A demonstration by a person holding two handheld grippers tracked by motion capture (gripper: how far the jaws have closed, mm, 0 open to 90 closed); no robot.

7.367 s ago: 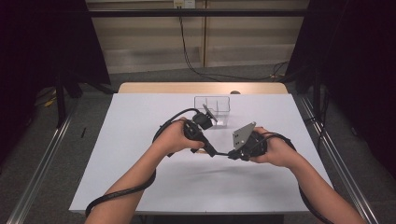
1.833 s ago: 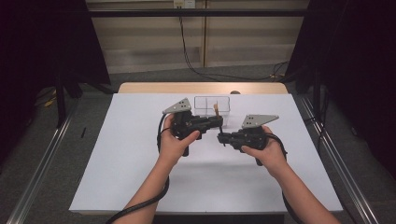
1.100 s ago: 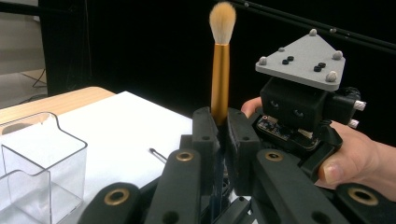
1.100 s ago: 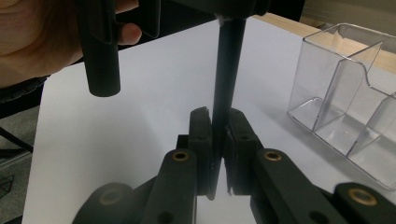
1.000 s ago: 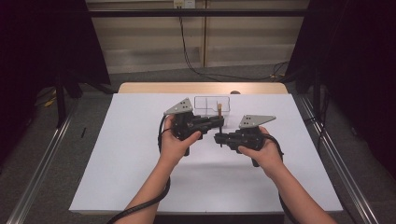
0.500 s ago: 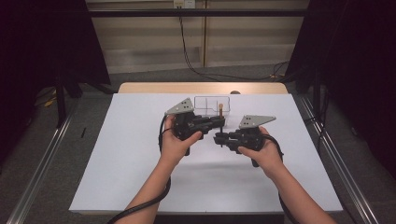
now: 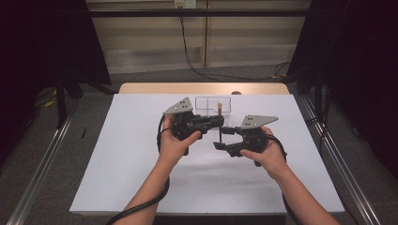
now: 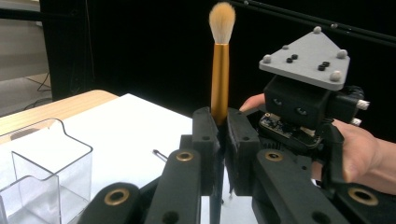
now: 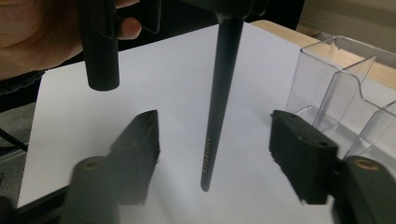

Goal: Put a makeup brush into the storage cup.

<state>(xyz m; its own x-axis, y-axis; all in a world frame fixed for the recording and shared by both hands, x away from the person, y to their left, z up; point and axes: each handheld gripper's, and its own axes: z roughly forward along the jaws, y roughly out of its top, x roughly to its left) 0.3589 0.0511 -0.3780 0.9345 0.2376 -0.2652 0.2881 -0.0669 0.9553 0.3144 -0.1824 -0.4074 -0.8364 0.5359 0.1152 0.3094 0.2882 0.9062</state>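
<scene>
The left gripper [image 7: 219,121] pinches the upright gold-and-black makeup brush [image 8: 220,70] above the white table [image 7: 117,154]. The right gripper [image 9: 212,154], its jaws just opening around the handle without touching, should draw back straight.

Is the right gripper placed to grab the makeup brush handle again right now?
Probably yes: the right gripper stands open with the makeup brush handle hanging untouched between its jaws, while the left gripper clamps the brush higher up.
</scene>
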